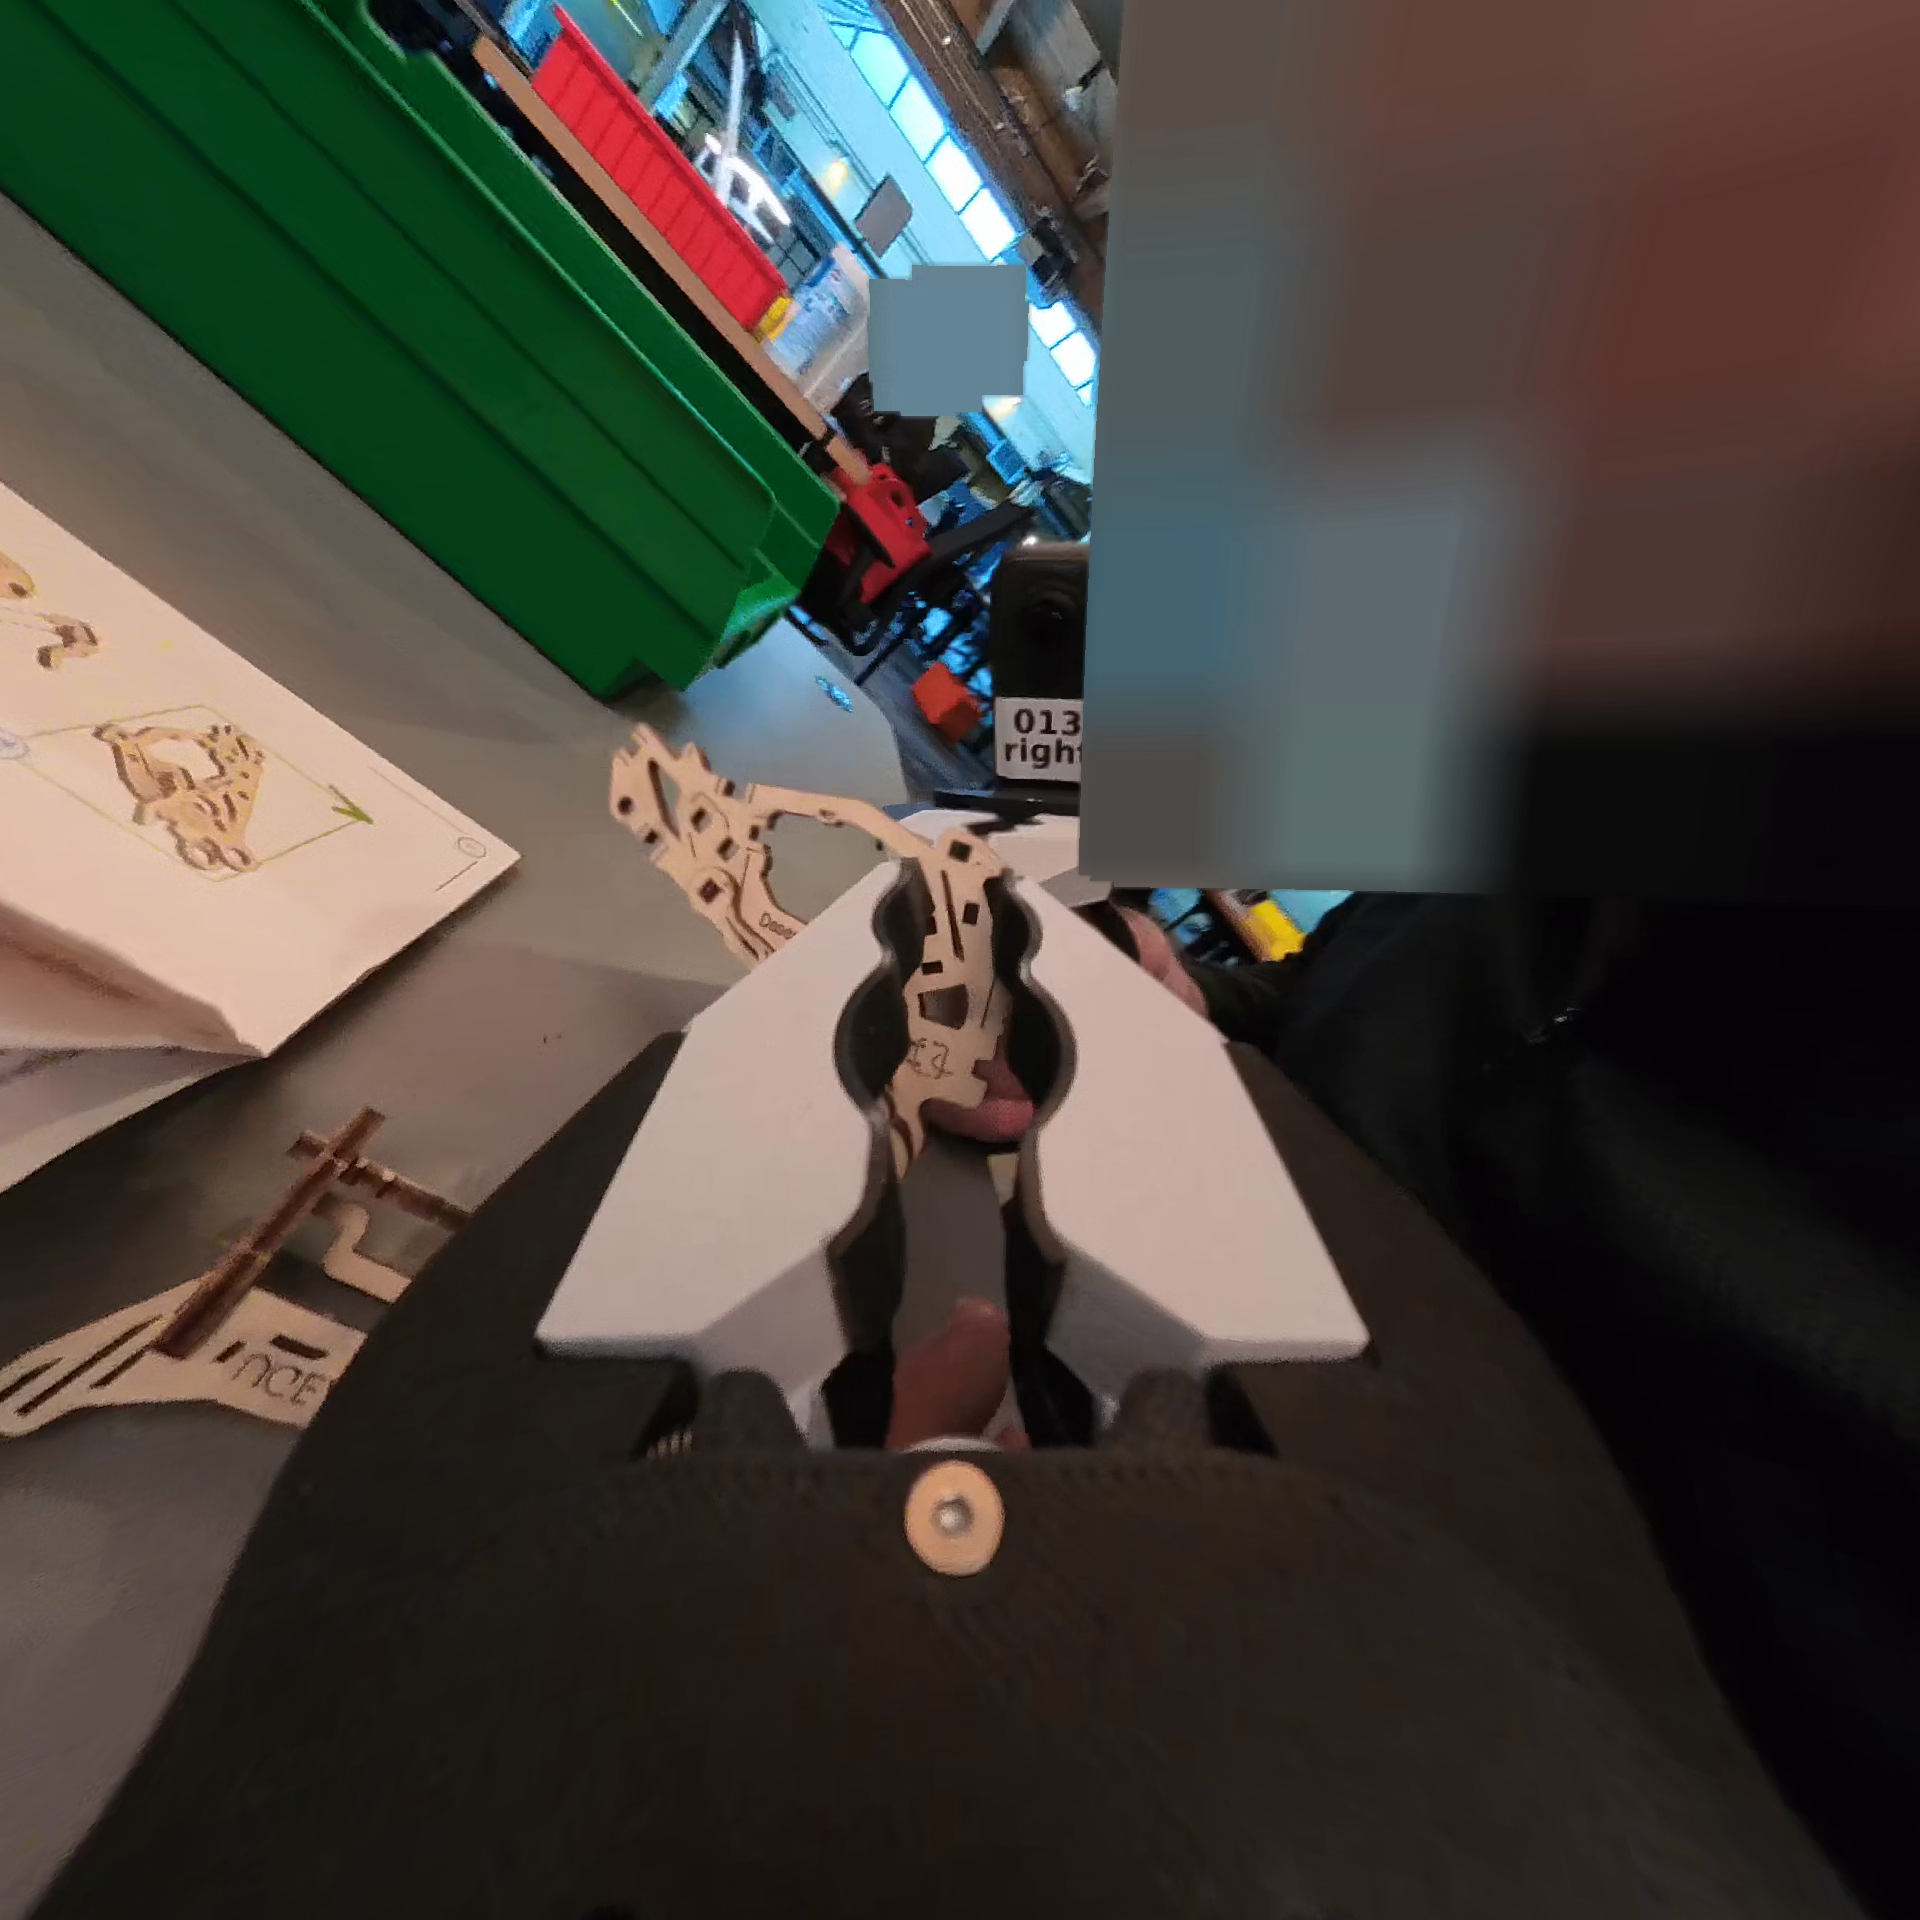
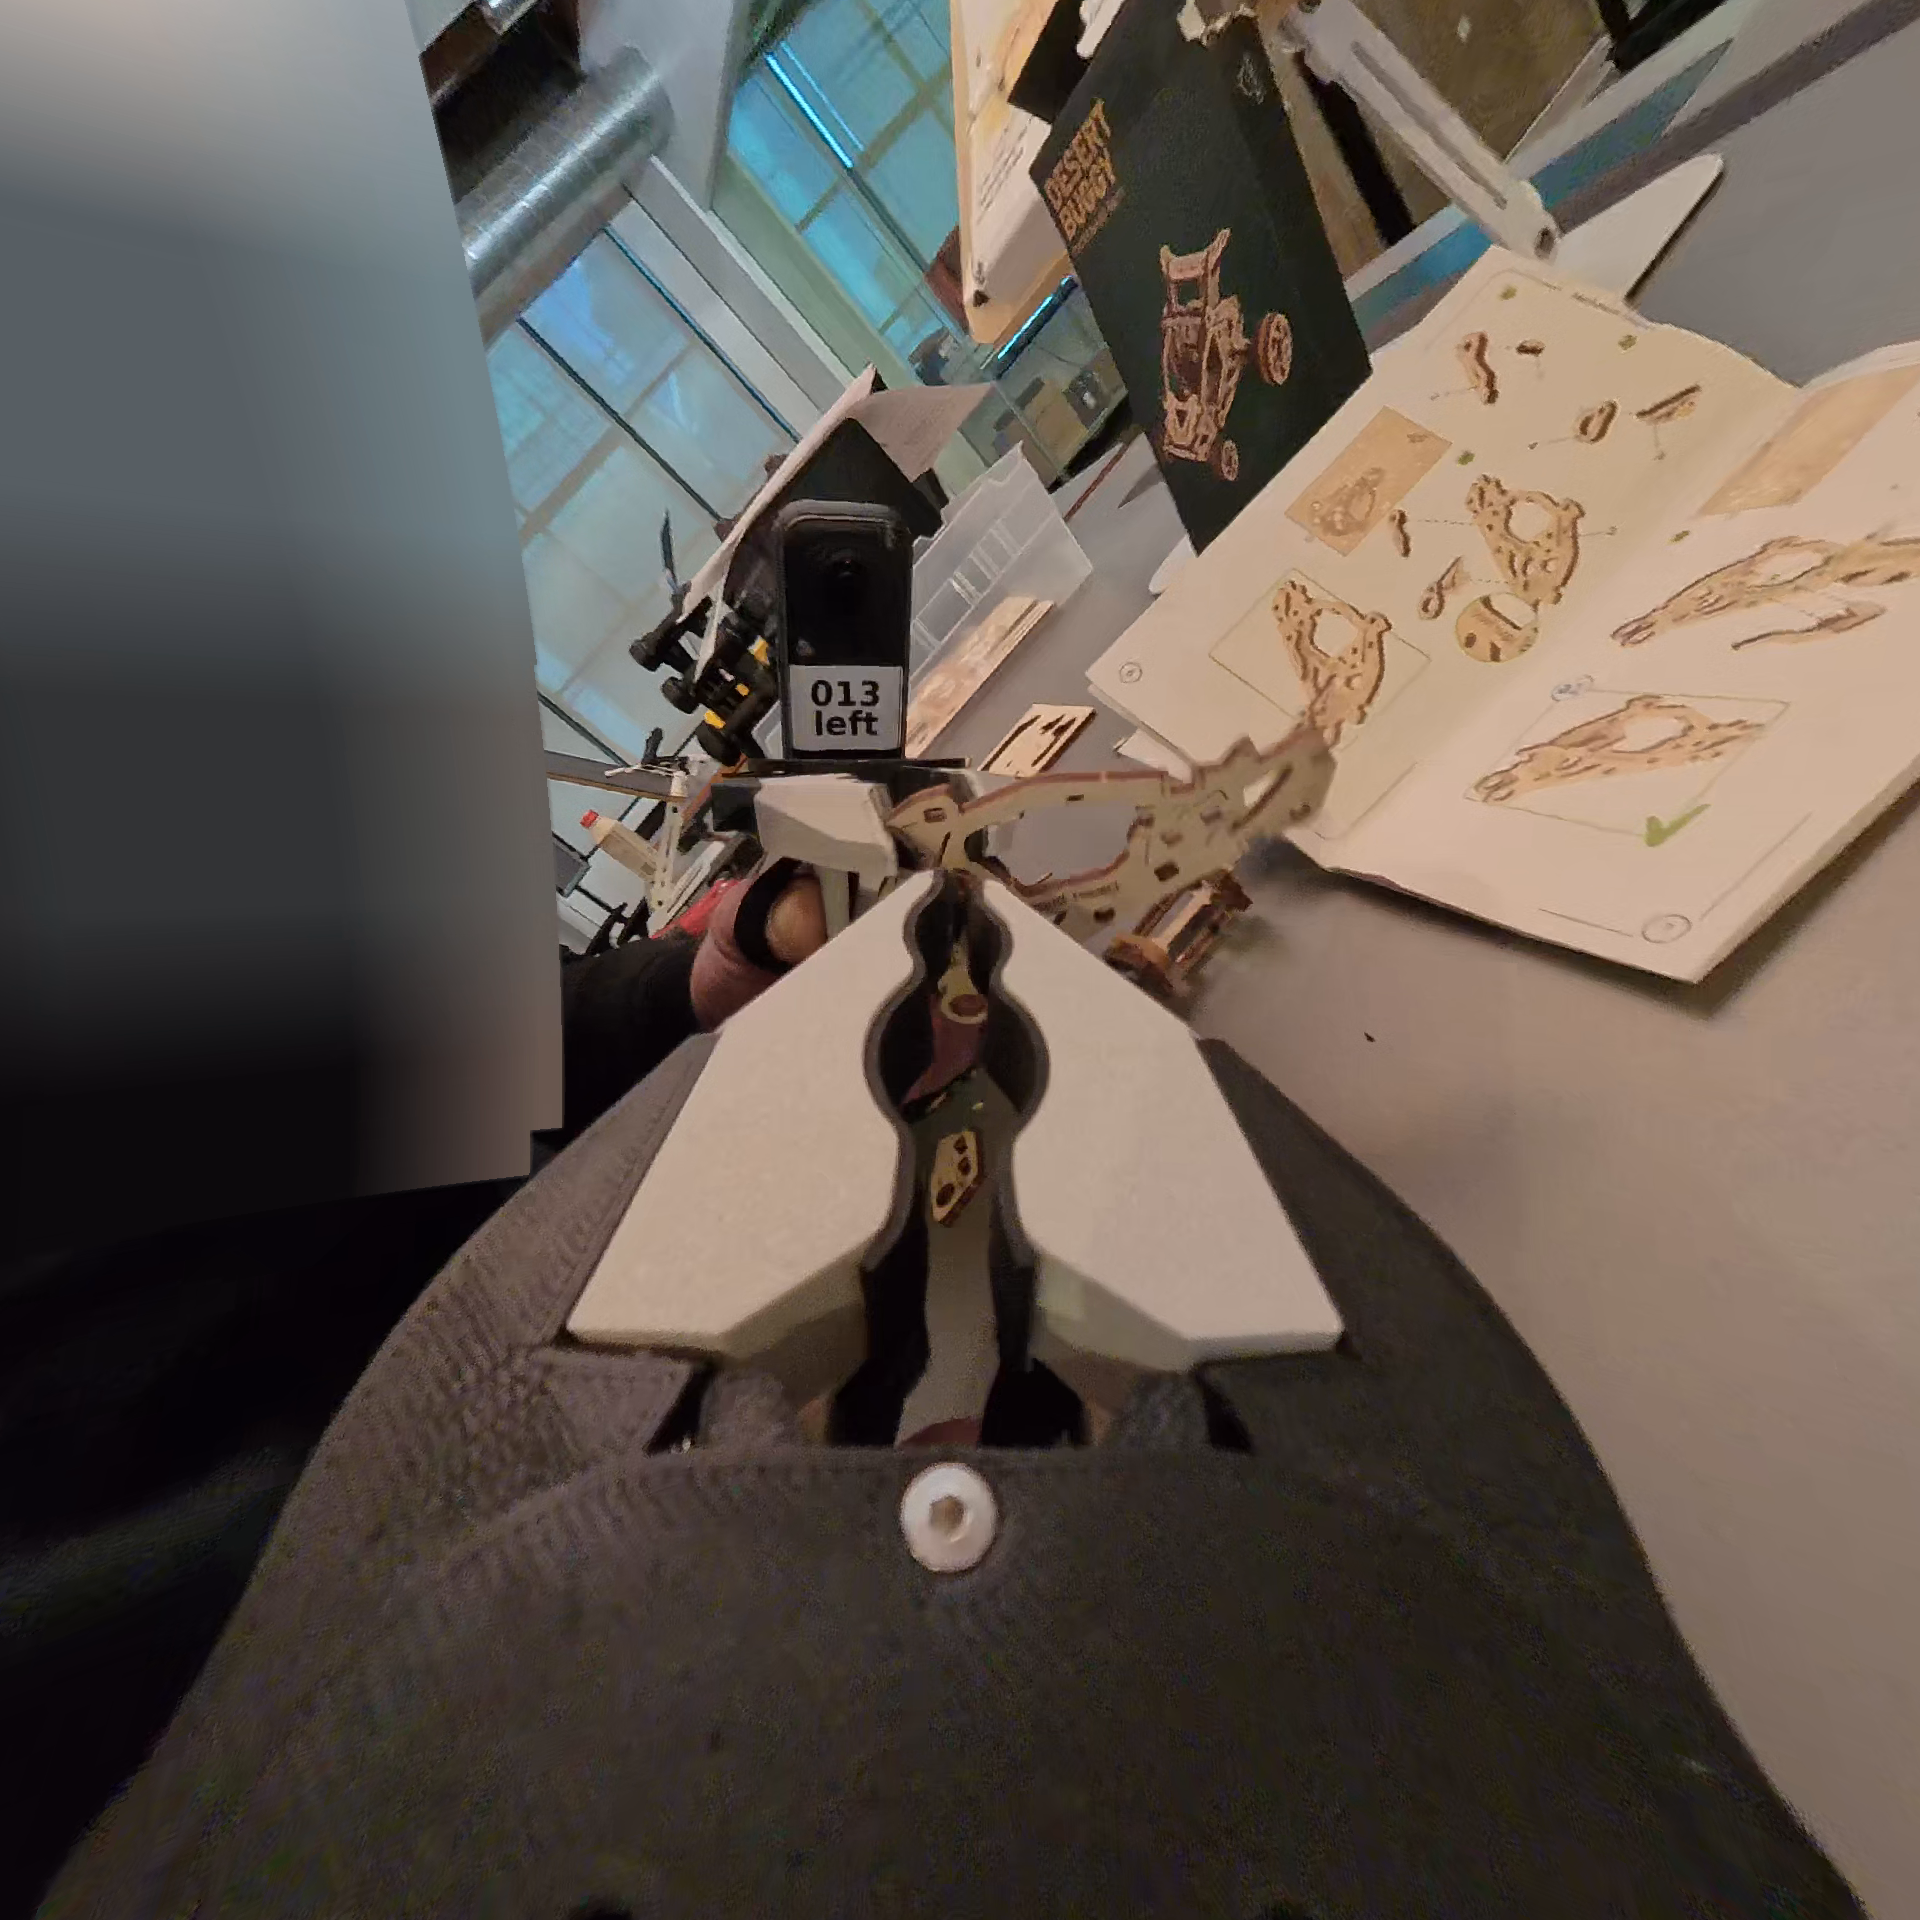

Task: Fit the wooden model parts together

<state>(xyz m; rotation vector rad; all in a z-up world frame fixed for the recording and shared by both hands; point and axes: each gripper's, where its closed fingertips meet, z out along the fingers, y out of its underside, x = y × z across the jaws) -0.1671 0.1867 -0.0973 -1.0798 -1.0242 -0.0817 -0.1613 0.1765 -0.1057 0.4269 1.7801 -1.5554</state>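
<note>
1. Left first: spare slotted wooden part (image 1: 197,1340) lies flat on the grey table (image 1: 416,644), near left.
2. Centre: left gripper (image 1: 951,894) is clamped on the thin plywood frame (image 1: 717,831), held in the air above the table.
3. Right gripper (image 2: 940,883) meets the same end; its grasp is unclear.
4. Judgement: light, stiff, brittle at slots; grip the broad solid end.

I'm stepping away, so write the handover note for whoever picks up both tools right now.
Left tool: shut on the flat wooden frame piece, held up off the grey table.
Right tool: tips nearly closed right at that piece's end; its grasp is unclear.
On the table: small wooden subassembly, a slotted wooden piece, open instruction booklet.
Done: frame piece lifted.
Left: joining it to the other parts.
</note>
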